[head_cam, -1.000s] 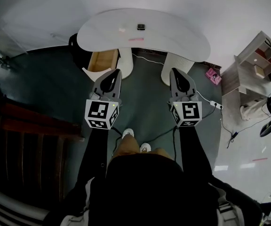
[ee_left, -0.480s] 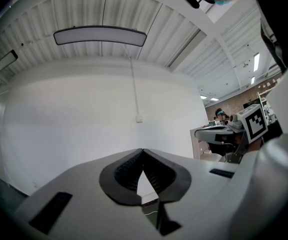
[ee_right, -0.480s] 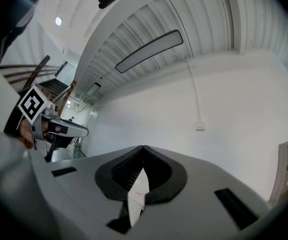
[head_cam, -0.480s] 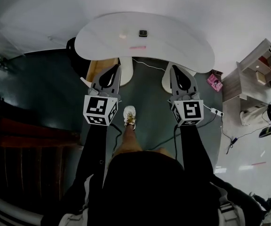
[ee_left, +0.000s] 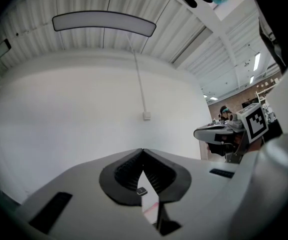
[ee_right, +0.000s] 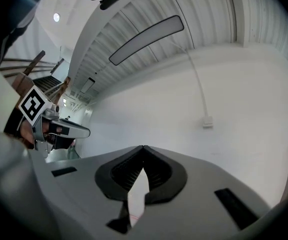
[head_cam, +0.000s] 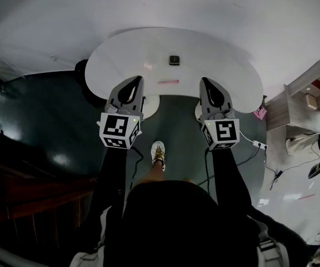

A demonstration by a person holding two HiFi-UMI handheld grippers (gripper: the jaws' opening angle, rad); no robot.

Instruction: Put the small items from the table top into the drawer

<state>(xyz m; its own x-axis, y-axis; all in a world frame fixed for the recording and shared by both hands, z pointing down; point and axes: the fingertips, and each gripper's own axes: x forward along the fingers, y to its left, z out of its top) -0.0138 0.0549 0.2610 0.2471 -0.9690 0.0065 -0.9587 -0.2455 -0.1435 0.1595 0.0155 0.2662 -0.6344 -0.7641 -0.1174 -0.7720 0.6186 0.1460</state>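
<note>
A white kidney-shaped table [head_cam: 215, 54] lies just ahead in the head view. On it are a small dark square item [head_cam: 174, 60], a thin pink strip [head_cam: 168, 82] near the front edge and a faint pinkish spot [head_cam: 148, 65]. My left gripper [head_cam: 137, 80] and right gripper [head_cam: 205, 82] are held level side by side, tips at the table's near edge, both shut and empty. In the left gripper view the jaws [ee_left: 143, 150] meet, and the dark item [ee_left: 142, 191] shows below them. The right gripper's jaws [ee_right: 143, 147] also meet. No drawer is in sight.
White pedestal legs [head_cam: 151, 100] stand under the table. A shelf unit [head_cam: 310, 88] is at the right, with a power strip [head_cam: 258, 144] and cables on the floor. My shoe [head_cam: 158, 152] is below the grippers. Dark wooden steps [head_cam: 32, 193] lie at the left.
Both grippers have travelled forward to the table, which now sits nearer in the view. The wooden drawer seen under the table's left side earlier is hidden now. Jaws stayed shut.
</note>
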